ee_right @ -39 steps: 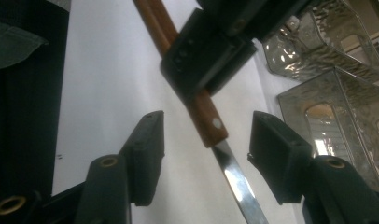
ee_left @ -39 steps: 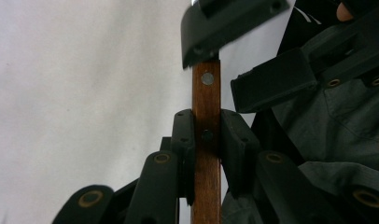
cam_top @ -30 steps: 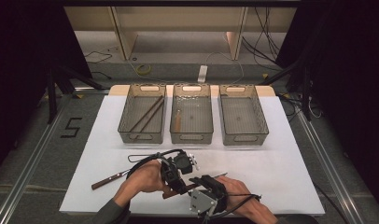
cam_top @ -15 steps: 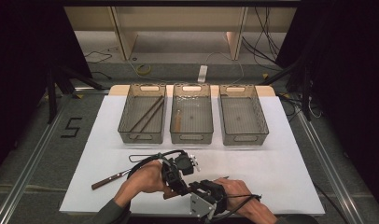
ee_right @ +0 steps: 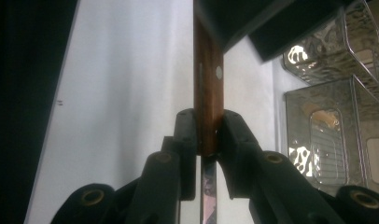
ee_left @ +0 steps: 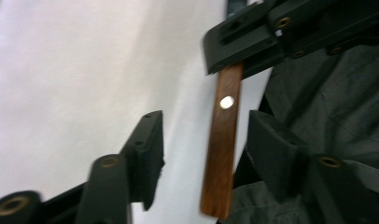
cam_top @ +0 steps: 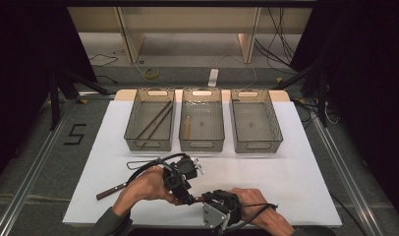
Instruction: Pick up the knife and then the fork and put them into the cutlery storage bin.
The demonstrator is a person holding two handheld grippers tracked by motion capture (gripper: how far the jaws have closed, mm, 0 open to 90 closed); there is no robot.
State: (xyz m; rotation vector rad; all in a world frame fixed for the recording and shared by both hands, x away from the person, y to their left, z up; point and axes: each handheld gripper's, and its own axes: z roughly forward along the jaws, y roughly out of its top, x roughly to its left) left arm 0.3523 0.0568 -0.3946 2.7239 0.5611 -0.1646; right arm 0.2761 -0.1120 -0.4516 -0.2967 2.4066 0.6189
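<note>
**Knife handle passed from left jaws to right**

I have both grippers low over the white table mat (cam_top: pixel 296 162), on the near side of the middle basket (cam_top: pixel 202 145), close to the mat's front edge. Between them is the wooden knife handle (ee_left: pixel 221 144), brown with a bright rivet.

My right gripper (ee_right: pixel 207 133) is clamped on that handle: in the right gripper view both pads press against the wood from either side, and a strip of metal blade (ee_right: pixel 207 186) runs down between the jaw arms below the grip. In the high view this gripper (cam_top: pixel 203 199) sits nearest the front edge, well in front of the middle basket and slightly to its right.

My left gripper (ee_left: pixel 204 140) has just been opening. In its own view the handle stands between the two jaws, with white mat showing between the wood and the left pad; the other pad sits just beside the wood, and I cannot tell if it touches. It has let go. At the top of that view the right gripper's black pads hold the far end of the handle.

Another brown-handled utensil (cam_top: pixel 111 191) lies on the mat, left of my left hand (cam_top: pixel 143 189). The basket to the left of the middle one holds two long dark sticks (cam_top: pixel 154 122); the middle one holds a small wooden piece (cam_top: pixel 186 129).
</note>
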